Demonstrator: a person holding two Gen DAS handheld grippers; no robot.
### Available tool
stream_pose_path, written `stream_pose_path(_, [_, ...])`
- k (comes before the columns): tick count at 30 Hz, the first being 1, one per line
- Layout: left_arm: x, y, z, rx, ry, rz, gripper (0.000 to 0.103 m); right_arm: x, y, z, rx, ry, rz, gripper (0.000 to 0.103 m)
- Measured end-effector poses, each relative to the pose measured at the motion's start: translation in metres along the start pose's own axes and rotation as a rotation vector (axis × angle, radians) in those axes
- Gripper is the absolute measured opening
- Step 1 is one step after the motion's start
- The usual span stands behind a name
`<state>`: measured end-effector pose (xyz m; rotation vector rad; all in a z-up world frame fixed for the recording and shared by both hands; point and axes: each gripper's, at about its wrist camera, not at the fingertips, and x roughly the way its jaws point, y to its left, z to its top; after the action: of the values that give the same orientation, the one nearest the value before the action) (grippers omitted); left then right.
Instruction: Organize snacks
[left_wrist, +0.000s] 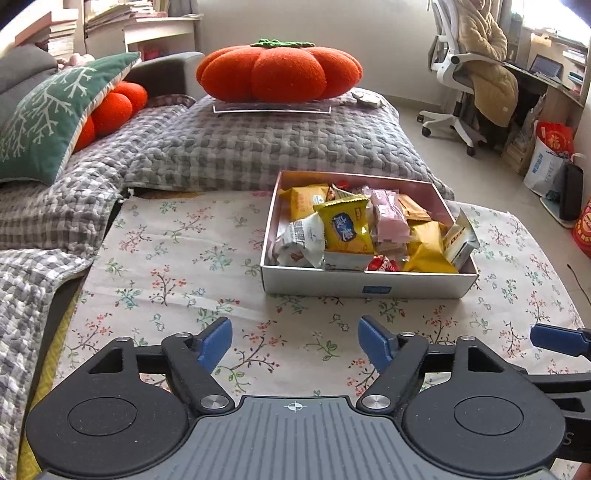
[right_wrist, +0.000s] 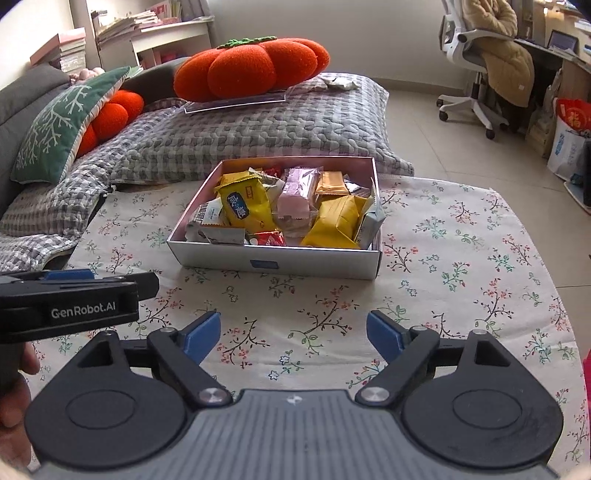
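Spread wide and empty: blue-padded left gripper (left_wrist: 294, 345) and blue-padded right gripper (right_wrist: 293, 336), side by side, tilted down above the floral tablecloth (right_wrist: 461, 258). Just beyond, open shallow white cardboard box (right_wrist: 310, 260) heaped with wrapped snack packets (right_wrist: 284, 210), yellow, pink, orange, white.

Both wrist views look down and forward, side by side, sharing the snack box (left_wrist: 365, 284) close ahead.

We note orange pumpkin cushion (left_wrist: 279, 72) far on checked quilt (left_wrist: 258, 147); green pillow (left_wrist: 55, 110) left; floral cloth (left_wrist: 184, 258) near; office chair (left_wrist: 450, 81) far right.
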<state>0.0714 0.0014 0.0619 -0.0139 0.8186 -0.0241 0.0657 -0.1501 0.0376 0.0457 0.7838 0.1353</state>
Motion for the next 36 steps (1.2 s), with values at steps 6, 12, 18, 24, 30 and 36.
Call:
stream_pose_path(6, [0.0,0.0,0.0003,0.0,-0.003,0.007,0.088,-0.0002,-0.0007,0.0008,0.002,-0.002,-0.007,0.092])
stream_pose_path(12, [0.0008,0.0003,0.0002,-0.003,-0.002,0.013,0.095,0.0,-0.0015,0.0009,0.001,-0.001,-0.022,0.098])
stream_pose_path(18, [0.0011,0.0019,0.0005,-0.011,-0.002,0.026,0.098,0.0001,-0.003,0.0017,0.008,-0.004,-0.034,0.101])
stream_pose_path(24, [0.0,0.0003,0.0018,0.002,-0.008,0.04,0.101,0.0012,-0.0022,0.0016,0.004,-0.001,-0.039,0.102])
stream_pose_path(30, [-0.0001,-0.0018,0.0028,0.013,-0.003,0.037,0.102,0.0011,-0.0003,0.0015,-0.005,-0.004,-0.052,0.102])
stream_pose_path(36, [0.0001,-0.0006,0.003,0.005,0.0,0.042,0.102,0.0013,-0.0024,0.0018,0.003,-0.006,-0.062,0.102])
